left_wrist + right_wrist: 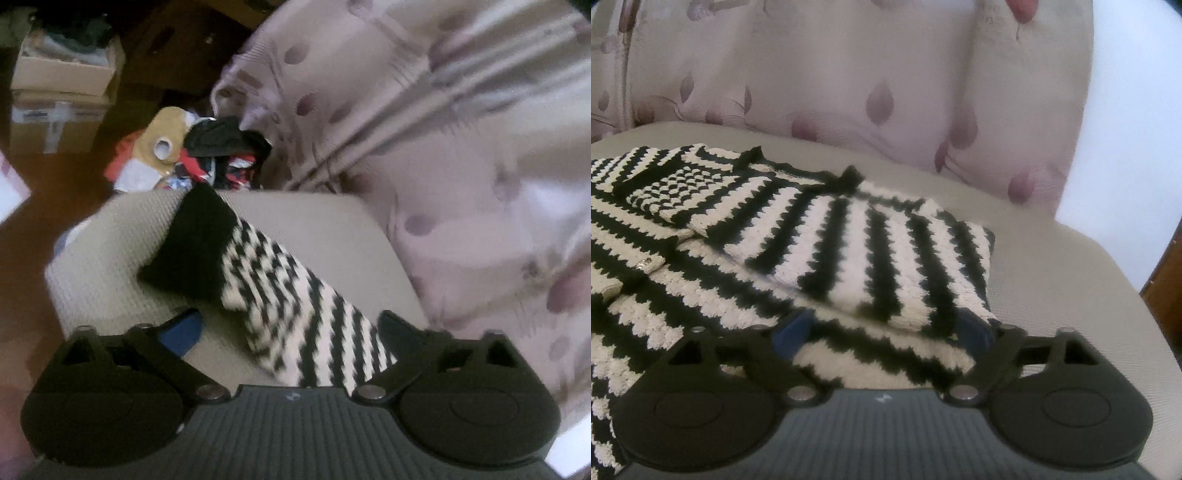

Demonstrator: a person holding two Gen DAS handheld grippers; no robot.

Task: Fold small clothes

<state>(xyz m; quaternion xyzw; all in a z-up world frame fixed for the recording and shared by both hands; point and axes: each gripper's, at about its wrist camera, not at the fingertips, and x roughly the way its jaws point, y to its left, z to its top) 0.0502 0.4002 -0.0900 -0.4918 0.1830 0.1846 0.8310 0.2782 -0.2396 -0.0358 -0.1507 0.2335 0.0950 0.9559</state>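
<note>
A black-and-white striped knit garment [701,280] lies spread on a grey cushion [1052,280]. One folded part of it [871,251] lies on top, stripes running toward me. My right gripper [884,328] stands open just over the garment's near edge, and its blue pads [794,326] are apart from the knit. In the left wrist view, a striped sleeve [295,295] with a black cuff [192,251] stretches across the cushion [110,266]. My left gripper [290,332] is open, and the sleeve's near end lies between its fingers without being pinched.
Floral pinkish fabric [461,147] hangs behind and to the right of the cushion. On the brown floor to the left lie a heap of dark and red clothes [221,155] and a tan object [166,136]. Cardboard boxes [62,88] are stacked further back.
</note>
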